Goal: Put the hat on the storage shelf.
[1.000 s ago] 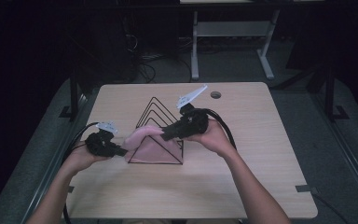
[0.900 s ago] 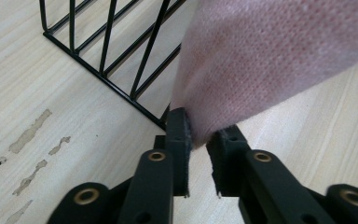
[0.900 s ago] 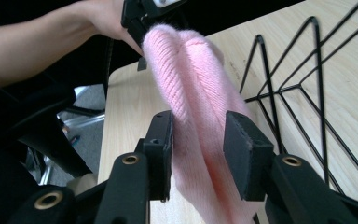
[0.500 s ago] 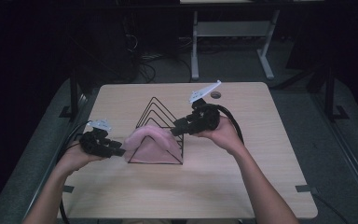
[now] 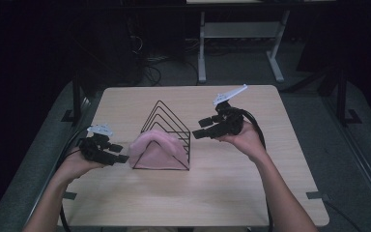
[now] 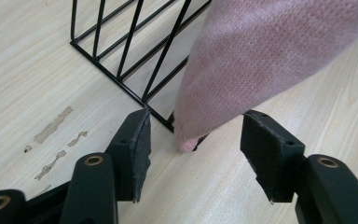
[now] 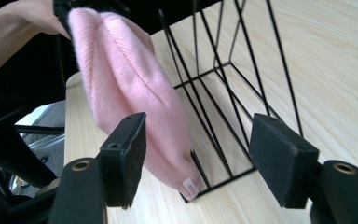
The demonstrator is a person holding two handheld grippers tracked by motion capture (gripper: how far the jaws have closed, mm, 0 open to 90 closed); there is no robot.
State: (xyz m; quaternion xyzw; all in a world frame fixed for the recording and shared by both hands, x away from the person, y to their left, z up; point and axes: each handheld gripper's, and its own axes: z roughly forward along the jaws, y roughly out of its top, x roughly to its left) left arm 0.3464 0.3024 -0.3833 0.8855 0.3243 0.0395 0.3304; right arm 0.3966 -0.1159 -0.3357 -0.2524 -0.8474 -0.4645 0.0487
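Note:
A black wire rack (image 5: 166, 126) of triangular dividers stands mid-table. A pink knit cloth (image 5: 155, 146) is draped over its front wires. My left gripper (image 5: 121, 153) rests at the cloth's left end. Its jaws have just been opening, and in the left gripper view (image 6: 196, 119) the cloth's tip (image 6: 242, 60) hangs between the pads untouched, beside the rack's base wire (image 6: 116, 77). My right gripper (image 5: 196, 130) hovers just right of the rack. Its jaws have also just been opening and stand open (image 7: 199, 120) with nothing gripped; farther off are the cloth (image 7: 121, 79) and the rack (image 7: 223, 183).
The wooden table (image 5: 222, 193) has bare room in front of and to the right of the rack. Scuffed patches (image 6: 53, 126) mark the tabletop by the left gripper. A white desk frame (image 5: 202, 53) and cables stand on the dark floor beyond the far edge.
Both grippers have let go of the pink cloth, and it now lies draped over the rack. The right gripper drew back to the right, away from the rack. The left hand barely moved.

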